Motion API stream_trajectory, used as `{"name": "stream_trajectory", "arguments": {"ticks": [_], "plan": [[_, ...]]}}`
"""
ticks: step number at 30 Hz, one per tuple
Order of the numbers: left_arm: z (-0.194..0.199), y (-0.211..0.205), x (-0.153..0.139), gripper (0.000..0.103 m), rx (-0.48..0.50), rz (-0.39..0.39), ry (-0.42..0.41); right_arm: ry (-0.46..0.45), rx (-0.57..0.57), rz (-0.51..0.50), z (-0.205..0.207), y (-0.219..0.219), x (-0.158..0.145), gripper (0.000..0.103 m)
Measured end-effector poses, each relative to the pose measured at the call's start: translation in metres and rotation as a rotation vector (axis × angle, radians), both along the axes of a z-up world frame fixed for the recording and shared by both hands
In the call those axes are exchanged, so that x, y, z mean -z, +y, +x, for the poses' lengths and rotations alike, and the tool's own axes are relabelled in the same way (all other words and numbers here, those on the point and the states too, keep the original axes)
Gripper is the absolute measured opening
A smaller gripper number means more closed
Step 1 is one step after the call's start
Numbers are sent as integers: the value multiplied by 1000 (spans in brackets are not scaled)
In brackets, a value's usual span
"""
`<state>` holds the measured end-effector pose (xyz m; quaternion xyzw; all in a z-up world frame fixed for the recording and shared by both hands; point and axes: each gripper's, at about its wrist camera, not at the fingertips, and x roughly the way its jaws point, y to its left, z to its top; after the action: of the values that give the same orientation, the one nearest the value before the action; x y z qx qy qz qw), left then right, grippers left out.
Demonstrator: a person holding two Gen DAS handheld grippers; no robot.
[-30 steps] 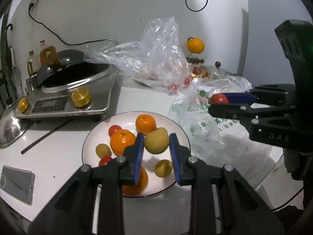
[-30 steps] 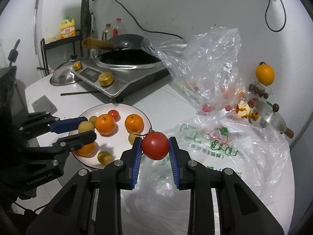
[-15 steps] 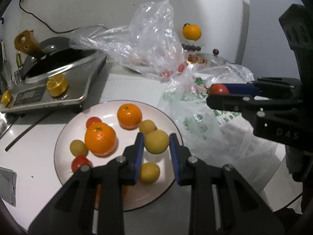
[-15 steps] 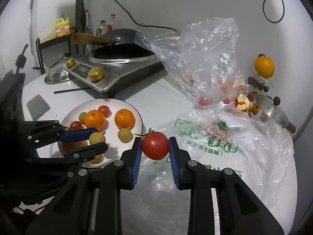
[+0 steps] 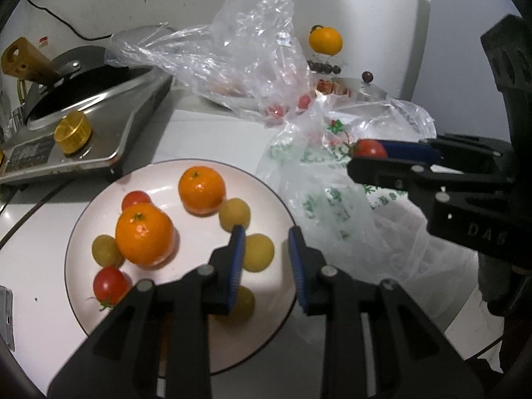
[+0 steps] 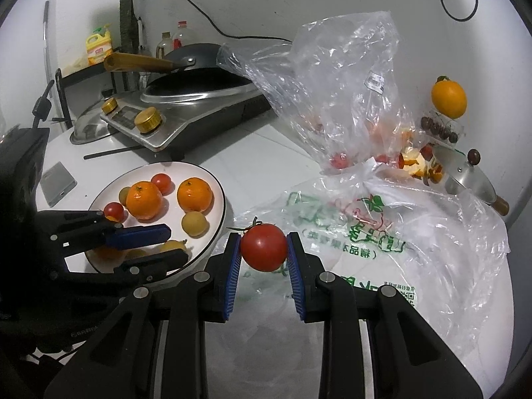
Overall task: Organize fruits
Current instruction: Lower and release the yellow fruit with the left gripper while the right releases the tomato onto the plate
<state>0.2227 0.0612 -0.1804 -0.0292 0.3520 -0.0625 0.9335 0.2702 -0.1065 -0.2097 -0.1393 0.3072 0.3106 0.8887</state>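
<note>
You are working under dim, cool indoor light with a faint blue cast. It comes from above: fruit on the plate throws short soft shadows onto the white glaze. Beside the plate, the clear plastic bag catches scattered white glints, and the cooker behind the plate shows dull highlights. Both fisheye views bend strongly toward their rims and fade into black corners. The left view is slightly soft; the near fingers look smeared.

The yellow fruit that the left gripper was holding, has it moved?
Yes. The left gripper has let it go: the yellow fruit now lies on the plate, beside the left finger.
</note>
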Motion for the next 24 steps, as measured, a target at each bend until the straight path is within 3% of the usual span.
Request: {"name": "stream_trajectory", "arguments": {"ticks": [9, 24], "plan": [[-16, 9, -19, 32, -8, -16, -77, -14, -19, -7, -6, 9, -5, 29], [-61, 76, -33, 33, -137, -2, -157, -28, -123, -53, -31, 75, -8, 29]]}}
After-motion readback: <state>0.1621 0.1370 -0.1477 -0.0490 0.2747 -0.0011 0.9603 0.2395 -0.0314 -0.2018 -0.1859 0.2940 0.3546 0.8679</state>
